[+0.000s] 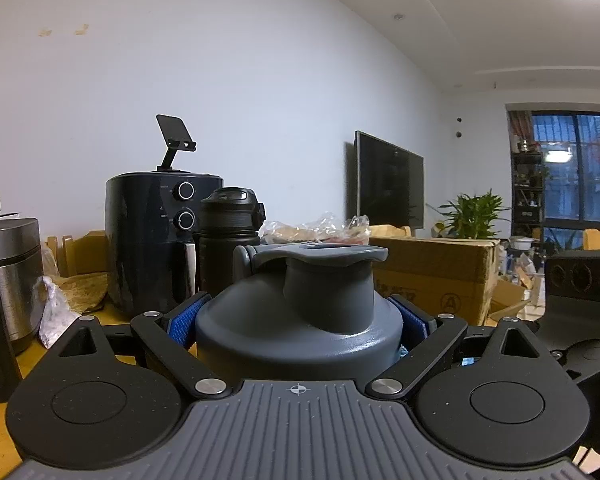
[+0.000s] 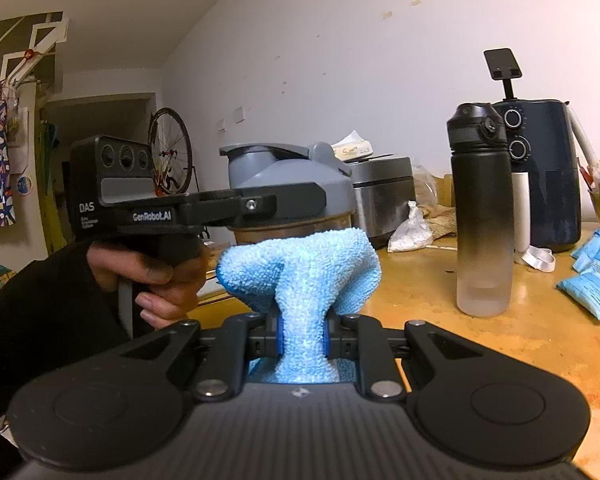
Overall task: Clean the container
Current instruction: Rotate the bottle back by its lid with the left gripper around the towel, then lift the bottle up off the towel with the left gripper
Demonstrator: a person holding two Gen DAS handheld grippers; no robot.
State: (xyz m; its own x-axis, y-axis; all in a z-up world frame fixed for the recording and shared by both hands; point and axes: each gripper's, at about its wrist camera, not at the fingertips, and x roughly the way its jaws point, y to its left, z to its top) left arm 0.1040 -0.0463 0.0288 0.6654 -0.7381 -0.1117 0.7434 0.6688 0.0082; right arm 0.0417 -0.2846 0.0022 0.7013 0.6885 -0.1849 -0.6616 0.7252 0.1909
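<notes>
A container with a grey domed lid fills the middle of the left wrist view, and my left gripper is shut on that lid with a blue pad on each side. From the right wrist I see the same container, its clear brownish body below the grey lid, with the left gripper clamped on it and a hand on the handle. My right gripper is shut on a light blue cloth, whose bunched end sits against or just in front of the container's lower body.
On the wooden table stand a black-to-clear gradient bottle, a dark air fryer, a steel rice cooker and blue packets. A cardboard box lies beyond the container.
</notes>
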